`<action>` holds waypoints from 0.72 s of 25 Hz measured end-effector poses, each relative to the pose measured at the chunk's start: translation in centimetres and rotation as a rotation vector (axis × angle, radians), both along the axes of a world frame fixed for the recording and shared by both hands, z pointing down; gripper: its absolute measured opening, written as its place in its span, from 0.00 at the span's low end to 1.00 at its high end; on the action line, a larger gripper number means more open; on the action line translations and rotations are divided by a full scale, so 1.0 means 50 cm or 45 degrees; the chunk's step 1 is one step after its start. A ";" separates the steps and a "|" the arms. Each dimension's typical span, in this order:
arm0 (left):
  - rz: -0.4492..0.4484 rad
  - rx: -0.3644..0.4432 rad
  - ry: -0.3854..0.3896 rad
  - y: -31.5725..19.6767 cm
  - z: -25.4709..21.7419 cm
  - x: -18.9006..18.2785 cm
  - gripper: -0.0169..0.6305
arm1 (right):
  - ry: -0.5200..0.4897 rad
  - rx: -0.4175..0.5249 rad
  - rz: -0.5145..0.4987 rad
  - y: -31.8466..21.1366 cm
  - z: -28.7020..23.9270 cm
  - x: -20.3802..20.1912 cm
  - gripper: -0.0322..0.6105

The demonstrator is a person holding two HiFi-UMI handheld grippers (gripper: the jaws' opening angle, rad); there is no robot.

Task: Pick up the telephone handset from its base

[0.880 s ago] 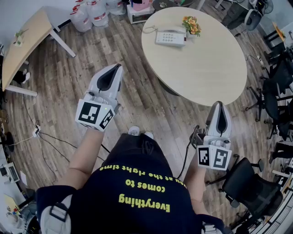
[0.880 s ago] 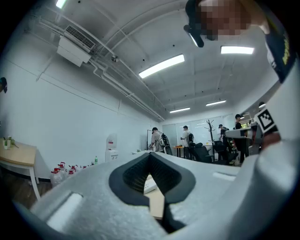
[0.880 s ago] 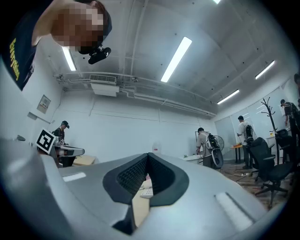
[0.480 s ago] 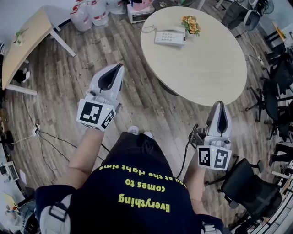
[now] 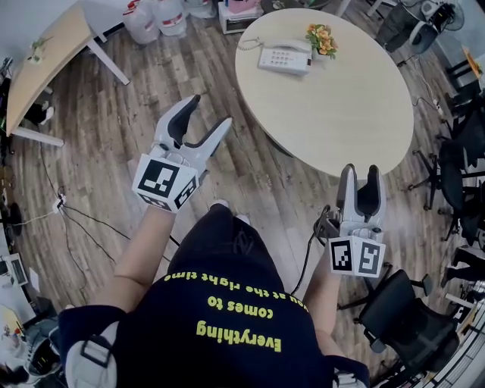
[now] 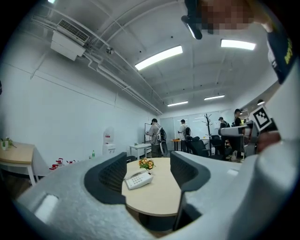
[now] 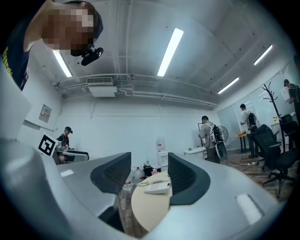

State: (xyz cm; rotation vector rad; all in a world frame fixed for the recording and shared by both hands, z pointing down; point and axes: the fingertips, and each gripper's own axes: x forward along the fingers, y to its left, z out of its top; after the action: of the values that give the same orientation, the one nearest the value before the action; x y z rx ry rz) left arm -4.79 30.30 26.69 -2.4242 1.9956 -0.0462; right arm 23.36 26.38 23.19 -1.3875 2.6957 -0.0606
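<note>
The white telephone (image 5: 284, 58) stands at the far side of the round beige table (image 5: 333, 114), its handset (image 5: 290, 46) resting on the base, next to a small pot of flowers (image 5: 321, 38). My left gripper (image 5: 211, 114) is held over the wood floor, well short of the table, open and empty. My right gripper (image 5: 360, 173) hangs near the table's near edge, also open and empty. The left gripper view shows the telephone (image 6: 137, 180) far off between the spread jaws. It also appears far off in the right gripper view as the telephone (image 7: 157, 187).
A wooden desk (image 5: 45, 64) stands at the far left, with water jugs (image 5: 155, 15) by the wall. Black office chairs (image 5: 409, 318) crowd the right side. Cables (image 5: 61, 216) lie on the floor at the left. Several people (image 6: 154, 136) stand at the back of the room.
Both grippers' jaws, closed together before, now stand apart. The left gripper has shifted slightly right and toward the table.
</note>
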 end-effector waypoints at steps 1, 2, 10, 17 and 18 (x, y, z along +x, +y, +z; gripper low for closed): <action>0.003 -0.002 0.001 -0.004 0.000 0.001 0.49 | -0.002 -0.004 -0.003 -0.005 0.002 -0.002 0.44; 0.005 -0.001 0.004 -0.009 -0.001 0.000 0.50 | -0.003 -0.009 -0.008 -0.010 0.004 -0.007 0.45; 0.040 0.008 0.035 -0.096 0.007 -0.048 0.56 | 0.007 -0.023 0.015 -0.080 0.016 -0.062 0.47; 0.123 0.043 0.034 -0.233 -0.006 -0.116 0.57 | 0.020 0.039 0.079 -0.184 -0.021 -0.133 0.47; 0.137 0.045 0.035 -0.252 -0.007 -0.126 0.57 | 0.017 0.047 0.094 -0.198 -0.027 -0.143 0.47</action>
State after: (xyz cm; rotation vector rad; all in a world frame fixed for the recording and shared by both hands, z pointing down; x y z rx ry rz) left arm -11.11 17.70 26.32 -2.5191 1.8558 0.0230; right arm 16.21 16.47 21.84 -1.4802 2.6394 0.0045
